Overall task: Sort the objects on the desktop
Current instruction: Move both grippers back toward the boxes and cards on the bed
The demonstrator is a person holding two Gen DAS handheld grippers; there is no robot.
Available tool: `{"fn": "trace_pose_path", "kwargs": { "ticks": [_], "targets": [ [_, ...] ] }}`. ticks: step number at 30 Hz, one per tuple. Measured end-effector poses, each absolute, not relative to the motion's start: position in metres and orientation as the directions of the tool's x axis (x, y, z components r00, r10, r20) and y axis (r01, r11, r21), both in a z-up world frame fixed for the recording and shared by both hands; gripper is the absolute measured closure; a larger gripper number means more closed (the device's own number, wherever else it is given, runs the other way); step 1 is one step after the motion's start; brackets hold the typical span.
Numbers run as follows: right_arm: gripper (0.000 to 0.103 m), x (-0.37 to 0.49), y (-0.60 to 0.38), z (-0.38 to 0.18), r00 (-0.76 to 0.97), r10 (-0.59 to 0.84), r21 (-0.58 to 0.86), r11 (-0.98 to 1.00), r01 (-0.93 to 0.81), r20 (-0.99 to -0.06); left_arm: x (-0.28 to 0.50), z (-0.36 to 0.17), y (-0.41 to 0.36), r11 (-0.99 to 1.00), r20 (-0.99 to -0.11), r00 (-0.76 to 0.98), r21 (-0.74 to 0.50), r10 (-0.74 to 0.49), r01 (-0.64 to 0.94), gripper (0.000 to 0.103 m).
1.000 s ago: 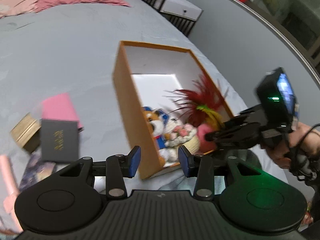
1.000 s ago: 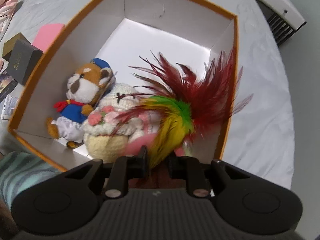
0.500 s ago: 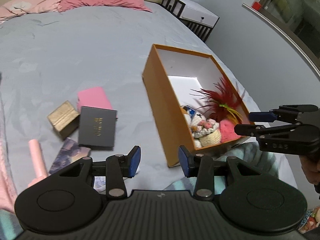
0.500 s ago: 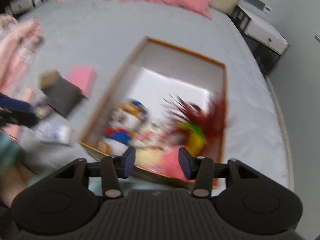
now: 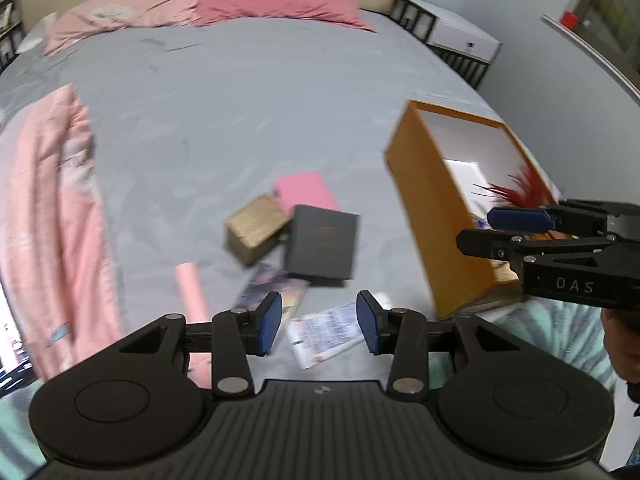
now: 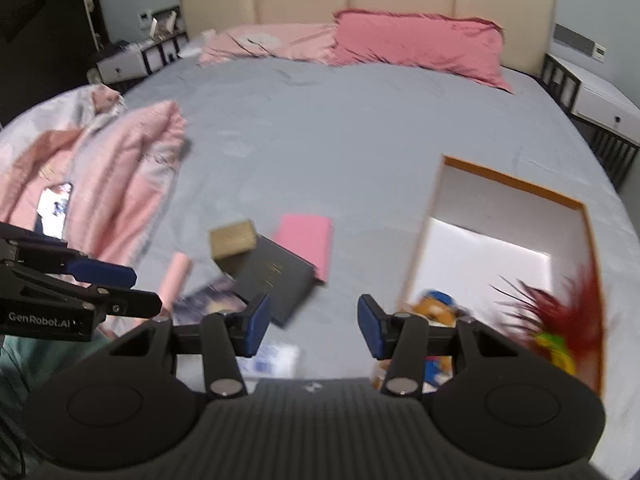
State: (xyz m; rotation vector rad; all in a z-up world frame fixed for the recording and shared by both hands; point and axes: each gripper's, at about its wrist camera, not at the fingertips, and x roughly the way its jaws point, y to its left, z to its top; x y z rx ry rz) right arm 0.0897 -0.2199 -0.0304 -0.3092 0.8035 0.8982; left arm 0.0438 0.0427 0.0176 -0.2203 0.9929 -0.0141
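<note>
An orange box lies on the grey bed with a red feather toy and a plush bear inside. To its left lie a black box, a gold box, a pink box, a pink tube, a dark card and a white leaflet. My left gripper hovers open and empty above the leaflet. My right gripper is open and empty near the box's front corner.
A pink quilt is bunched at the left of the bed, with a phone lying on it. Pink pillows rest at the headboard and a white nightstand stands at the right. Teal striped fabric shows near the box.
The right gripper let go of the feather toy in the box, opened and drew back upward. Both views swung left from the box towards the small items.
</note>
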Motion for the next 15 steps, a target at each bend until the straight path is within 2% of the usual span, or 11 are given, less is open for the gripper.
{"fn": "trace_pose_path", "kwargs": {
  "ticks": [7,15],
  "targets": [
    [0.053,0.088,-0.185,-0.054,0.31,0.584,0.147,0.604,-0.783,-0.75,0.041,0.013,0.091,0.966,-0.852,0.52,-0.184,-0.064,-0.183,0.054],
    [0.053,0.101,-0.164,-0.091,0.214,0.567,0.235,0.614,-0.754,-0.795,0.056,-0.021,0.11,0.95,-0.884,0.455,-0.223,-0.104,-0.217,0.05]
  ]
}}
